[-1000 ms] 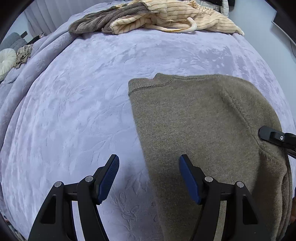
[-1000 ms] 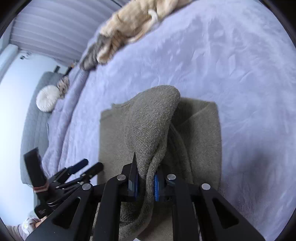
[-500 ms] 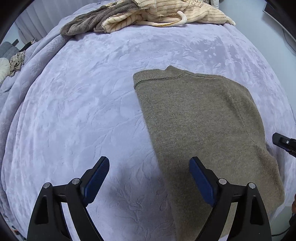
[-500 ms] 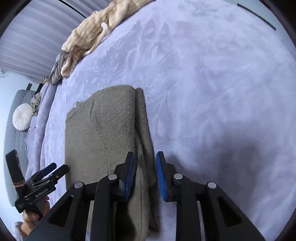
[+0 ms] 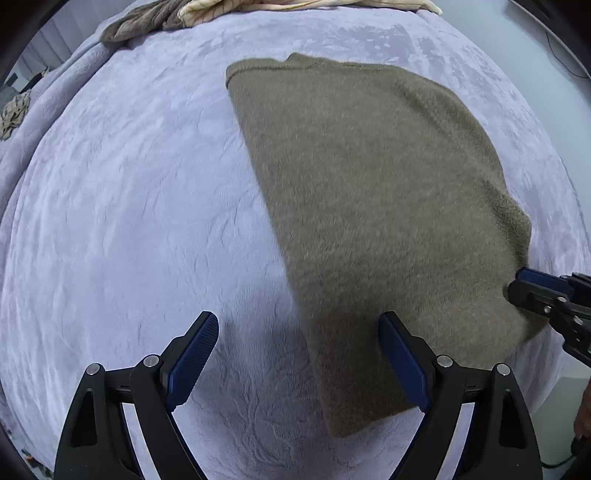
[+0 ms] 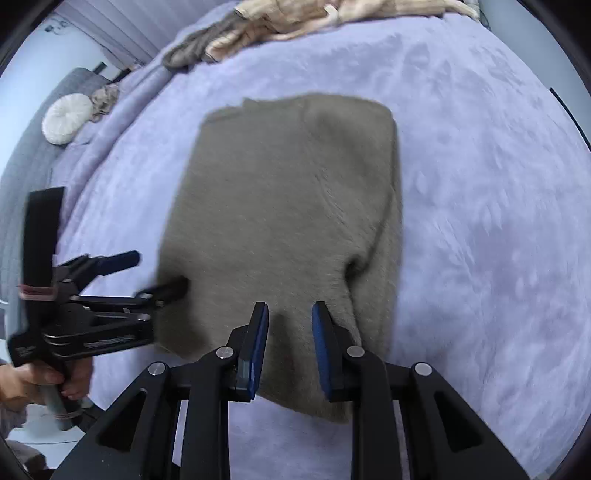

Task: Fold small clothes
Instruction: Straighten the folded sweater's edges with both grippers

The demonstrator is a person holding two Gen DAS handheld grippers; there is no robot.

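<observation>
Left tool [image 5: 299,354] wide open over sweater [image 5: 369,206] edge, right tool [image 6: 290,341] parted, empty

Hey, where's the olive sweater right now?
The olive sweater lies flat on the lavender blanket, centre of the right wrist view, between the open left tool and open right tool, near the bed's front edge.

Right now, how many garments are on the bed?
3 that I can tell: the olive sweater lying flat mid-bed, and a cream striped top beside a grey-brown knit heaped at the far edge. That pile may hide more.
</observation>
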